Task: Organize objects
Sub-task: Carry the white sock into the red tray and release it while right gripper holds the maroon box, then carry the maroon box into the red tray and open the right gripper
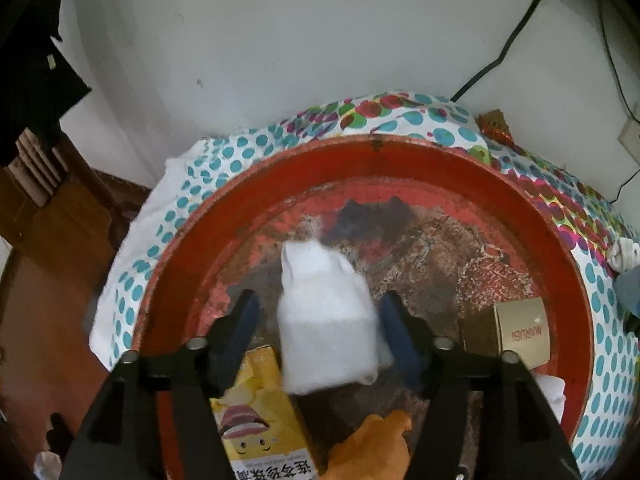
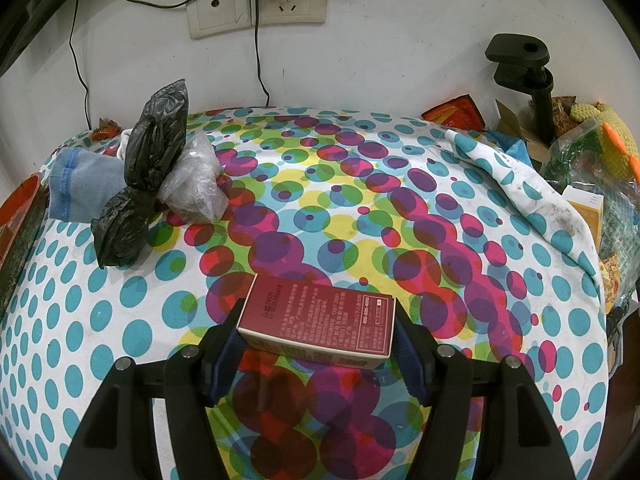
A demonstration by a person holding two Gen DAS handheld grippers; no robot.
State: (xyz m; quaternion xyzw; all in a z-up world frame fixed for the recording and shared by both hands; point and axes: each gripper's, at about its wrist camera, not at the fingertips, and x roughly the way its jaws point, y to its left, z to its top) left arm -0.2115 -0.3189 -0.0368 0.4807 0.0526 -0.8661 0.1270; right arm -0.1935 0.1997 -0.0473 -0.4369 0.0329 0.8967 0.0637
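Our left hand-held gripper hangs over a big red tray. Its two fingers are apart. A blurry white cloth sits between them, but we cannot tell if they touch it. In the tray we see a yellow box, an orange toy and a gold box. Our right hand-held gripper squeezes a dark red box over the spotty worktop. Far off on the left lie a black bag, a clear bag and a blue cloth.
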